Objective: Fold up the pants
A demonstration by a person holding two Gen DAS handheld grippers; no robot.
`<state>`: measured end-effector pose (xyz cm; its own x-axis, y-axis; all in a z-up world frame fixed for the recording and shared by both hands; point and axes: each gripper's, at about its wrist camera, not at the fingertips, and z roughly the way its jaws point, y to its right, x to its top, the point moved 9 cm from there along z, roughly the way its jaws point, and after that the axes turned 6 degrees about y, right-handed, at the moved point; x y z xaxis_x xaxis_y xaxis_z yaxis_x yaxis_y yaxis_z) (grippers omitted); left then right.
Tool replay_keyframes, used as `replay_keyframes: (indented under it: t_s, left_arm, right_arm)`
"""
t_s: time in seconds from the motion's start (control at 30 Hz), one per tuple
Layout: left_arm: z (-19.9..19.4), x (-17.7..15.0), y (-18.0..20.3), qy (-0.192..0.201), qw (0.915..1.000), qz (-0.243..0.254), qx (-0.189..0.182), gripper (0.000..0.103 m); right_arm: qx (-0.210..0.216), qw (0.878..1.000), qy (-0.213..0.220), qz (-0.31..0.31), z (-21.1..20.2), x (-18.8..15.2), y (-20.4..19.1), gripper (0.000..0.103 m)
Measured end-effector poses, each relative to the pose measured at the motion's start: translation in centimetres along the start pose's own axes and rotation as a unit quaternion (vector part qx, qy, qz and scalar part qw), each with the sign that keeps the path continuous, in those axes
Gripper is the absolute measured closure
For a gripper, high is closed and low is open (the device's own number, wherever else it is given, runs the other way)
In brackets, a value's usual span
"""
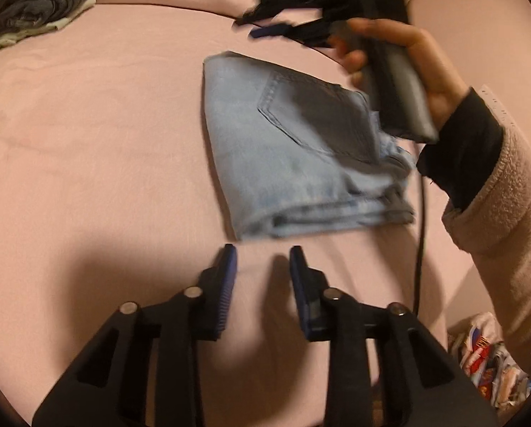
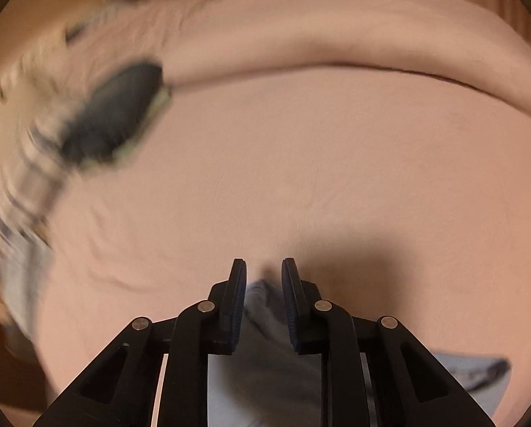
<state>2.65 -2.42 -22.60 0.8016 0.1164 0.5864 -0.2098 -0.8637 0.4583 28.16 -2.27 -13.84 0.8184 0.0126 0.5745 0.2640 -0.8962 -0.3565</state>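
A bed covered in a pink blanket [image 1: 87, 142] filled both views, with a rolled ridge of the same blanket along the far side and a pile of dark grey clothes [image 1: 41, 3] in the far left corner. The pants [image 1: 283, 149], pale blue denim, lay in the middle of the blanket as a compact folded bundle, back pocket facing up and stacked layers showing along the near edge.

Your left gripper [image 1: 263, 263] hung just short of that near edge, its blue pads a narrow gap apart with only blanket between them, gripping nothing. Your right hand [image 1: 407, 71] held the other handle above the bundle's right side. In the right wrist view the right gripper [image 2: 263, 274] had its pads drawn close together with a wedge of denim lying between and below them (whether they actually pinched the cloth, the picture did not settle).

The folding looked nearly done, with the bundle already small and fairly square. The next move would likely call for you to flatten or square the loose right-hand edge, or to take the bundle from both sides and set it aside.
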Motion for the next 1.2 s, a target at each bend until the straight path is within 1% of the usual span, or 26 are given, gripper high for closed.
replay_keyframes:
  t_s: [0.03, 0.07, 0.13, 0.2, 0.27, 0.3, 0.33, 0.37, 0.43, 0.47, 0.5, 0.53, 0.57, 0.6, 0.67, 0.7, 0.73, 0.77, 0.8, 0.83, 0.93, 1.0, 1.07, 1.1, 1.17, 1.2]
  left_arm:
    - [-0.5, -0.3, 0.0, 0.0, 1.0, -0.005, -0.007, 0.062]
    - [-0.8, -0.4, 0.1, 0.001, 0.9999, -0.01, -0.012, 0.054]
    - [-1.3, -0.3, -0.2, 0.007, 0.9996, -0.023, -0.013, 0.047]
    - [-1.5, 0.3, -0.4, 0.013, 0.9995, -0.028, -0.003, 0.047]
    - [-2.0, 0.3, -0.9, 0.019, 0.9993, -0.031, 0.006, 0.046]
    - [-2.0, 0.5, -0.9, 0.02, 0.9992, -0.033, 0.009, 0.046]
    - [-1.5, 1.6, -1.4, 0.02, 0.9991, -0.035, 0.01, 0.046]
    - [-0.8, 2.8, -1.5, 0.022, 0.9991, -0.035, 0.013, 0.046]
    - [-1.0, 4.3, -2.1, 0.026, 0.9988, -0.034, 0.023, 0.045]
    - [-0.8, 4.8, -2.2, 0.028, 0.9986, -0.035, 0.029, 0.045]
    - [-0.9, 5.2, -2.4, 0.03, 0.9984, -0.037, 0.031, 0.044]
    - [-0.9, 5.6, -2.5, 0.033, 0.9981, -0.04, 0.033, 0.041]
    - [-0.8, 5.8, -2.7, 0.034, 0.9978, -0.044, 0.037, 0.037]
    - [-0.8, 6.2, -2.9, 0.036, 0.9974, -0.05, 0.037, 0.034]
    - [-0.9, 6.9, -3.3, 0.042, 0.9967, -0.059, 0.037, 0.03]
    - [-1.0, 7.1, -3.4, 0.043, 0.9965, -0.061, 0.036, 0.03]
    - [-1.1, 7.4, -3.6, 0.046, 0.9963, -0.065, 0.034, 0.028]
    - [-1.0, 7.7, -3.6, 0.047, 0.9959, -0.069, 0.034, 0.025]
    - [-0.9, 7.9, -3.9, 0.048, 0.9952, -0.079, 0.03, 0.023]
    - [-0.6, 8.0, -4.0, 0.048, 0.9948, -0.086, 0.025, 0.023]
    - [-0.1, 8.2, -4.4, 0.043, 0.9927, -0.112, 0.01, 0.023]
    - [0.5, 8.1, -4.5, 0.03, 0.9913, -0.128, -0.004, 0.023]
    - [0.9, 7.9, -4.3, 0.019, 0.9901, -0.138, -0.018, 0.023]
    - [1.1, 7.8, -4.3, 0.014, 0.9898, -0.14, -0.021, 0.023]
    - [1.5, 7.8, -4.1, 0.007, 0.9894, -0.143, -0.026, 0.023]
    - [1.7, 7.9, -4.1, 0.004, 0.9892, -0.144, -0.028, 0.023]
  right_arm:
    - [0.021, 1.0, 0.011, 0.007, -1.6, 0.1, -0.1, 0.077]
    - [0.03, 0.999, 0.024, 0.0, -3.5, -0.2, -0.1, 0.075]
    - [0.023, 0.999, 0.038, -0.027, -6.4, -1.4, 0.2, 0.073]
    - [0.01, 0.997, 0.046, -0.055, -8.8, -3.5, 0.6, 0.073]
    - [0.003, 0.996, 0.044, -0.083, -10.3, -5.9, 1.0, 0.073]
    - [0.003, 0.994, 0.039, -0.103, -11.2, -7.6, 1.2, 0.073]
    - [0.003, 0.992, 0.036, -0.123, -12.0, -9.4, 1.4, 0.073]
    - [0.0, 0.99, 0.035, -0.137, -12.3, -10.4, 1.4, 0.073]
    - [-0.013, 0.984, 0.029, -0.173, -12.6, -13.5, 1.6, 0.073]
    - [-0.026, 0.982, 0.016, -0.188, -12.0, -15.4, 2.0, 0.073]
    - [-0.034, 0.981, 0.005, -0.189, -11.4, -16.4, 2.6, 0.073]
    - [-0.043, 0.982, 0.012, -0.186, -10.9, -17.0, 3.0, 0.073]
    - [-0.045, 0.982, 0.031, -0.181, -11.2, -17.1, 3.2, 0.073]
    - [-0.041, 0.983, 0.05, -0.169, -12.1, -17.0, 3.3, 0.073]
    - [-0.013, 0.988, 0.072, -0.137, -14.1, -16.3, 3.5, 0.072]
    - [0.006, 0.991, 0.08, -0.111, -15.3, -16.0, 4.0, 0.067]
    - [0.024, 0.993, 0.089, -0.079, -16.5, -15.6, 4.8, 0.055]
    - [0.031, 0.993, 0.096, -0.057, -17.1, -15.3, 5.3, 0.047]
    - [0.035, 0.993, 0.107, -0.02, -18.2, -15.0, 6.7, 0.036]
    - [0.038, 0.993, 0.113, 0.004, -18.9, -14.7, 7.9, 0.03]
    - [0.024, 0.991, 0.11, 0.066, -19.6, -15.3, 10.8, 0.03]
    - [0.021, 0.989, 0.095, 0.113, -19.2, -16.0, 13.1, 0.029]
    - [0.035, 0.985, 0.08, 0.151, -18.5, -16.7, 14.1, 0.029]
    - [0.042, 0.981, 0.075, 0.176, -18.1, -16.8, 14.8, 0.029]
    - [0.051, 0.975, 0.073, 0.203, -17.6, -16.8, 15.6, 0.029]
    - [0.051, 0.973, 0.071, 0.212, -17.1, -17.0, 15.2, 0.029]
